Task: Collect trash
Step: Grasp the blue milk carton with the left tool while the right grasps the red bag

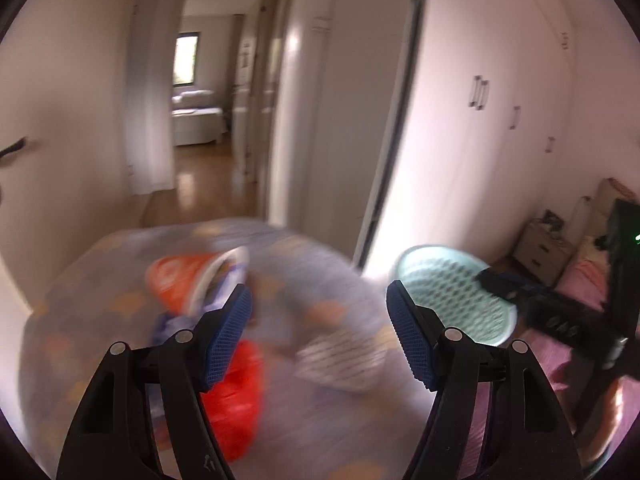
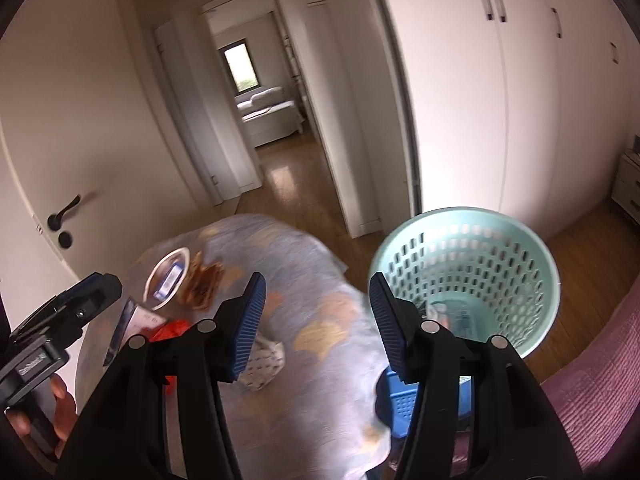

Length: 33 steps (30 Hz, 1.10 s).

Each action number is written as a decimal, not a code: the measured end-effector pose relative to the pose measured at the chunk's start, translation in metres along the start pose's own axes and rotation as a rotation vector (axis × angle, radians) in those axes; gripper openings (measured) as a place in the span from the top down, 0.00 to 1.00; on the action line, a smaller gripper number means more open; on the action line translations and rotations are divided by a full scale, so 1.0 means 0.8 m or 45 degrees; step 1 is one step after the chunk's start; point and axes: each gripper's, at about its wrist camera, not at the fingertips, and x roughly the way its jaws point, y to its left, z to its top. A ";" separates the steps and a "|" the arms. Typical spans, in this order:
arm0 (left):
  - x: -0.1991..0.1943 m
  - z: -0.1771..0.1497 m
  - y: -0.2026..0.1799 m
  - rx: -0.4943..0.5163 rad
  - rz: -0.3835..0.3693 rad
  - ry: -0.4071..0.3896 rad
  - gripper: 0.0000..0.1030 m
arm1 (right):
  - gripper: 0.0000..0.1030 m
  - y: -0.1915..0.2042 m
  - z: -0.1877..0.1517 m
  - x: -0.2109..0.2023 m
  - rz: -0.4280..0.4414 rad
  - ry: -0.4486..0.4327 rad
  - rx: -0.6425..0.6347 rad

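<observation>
A table under a blue-grey patterned cloth (image 1: 312, 420) (image 2: 320, 360) holds trash: an orange cup (image 1: 180, 280) (image 2: 168, 276), a red wrapper (image 1: 236, 392) (image 2: 172, 330), a brown wrapper (image 2: 202, 286) and a crumpled dotted paper (image 1: 344, 356) (image 2: 264, 364). A mint-green perforated basket (image 1: 456, 300) (image 2: 472, 276) stands to the right of the table, with some scraps inside. My left gripper (image 1: 320, 332) is open and empty above the table; it also shows in the right wrist view (image 2: 80, 304). My right gripper (image 2: 316, 320) is open and empty between table and basket.
A blue crate (image 2: 404, 404) sits under the table edge. A pink bed (image 2: 592, 380) lies at right. White wardrobes (image 2: 500, 100) line the right wall. An open doorway (image 2: 272, 128) leads down a wooden-floored hall. A door with a black handle (image 2: 64, 210) is at left.
</observation>
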 end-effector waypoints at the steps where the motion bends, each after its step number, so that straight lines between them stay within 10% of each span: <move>1: -0.003 -0.009 0.020 -0.016 0.048 0.015 0.34 | 0.51 0.010 -0.004 0.004 0.017 0.014 -0.013; 12: 0.016 -0.066 0.138 -0.068 0.187 0.205 0.36 | 0.51 0.091 -0.041 0.038 0.104 0.133 -0.132; 18: 0.035 -0.082 0.148 -0.046 0.155 0.279 0.55 | 0.51 0.109 -0.055 0.047 0.106 0.161 -0.159; 33: 0.006 -0.086 0.158 -0.150 0.033 0.186 0.69 | 0.39 0.156 -0.077 0.081 0.213 0.279 -0.177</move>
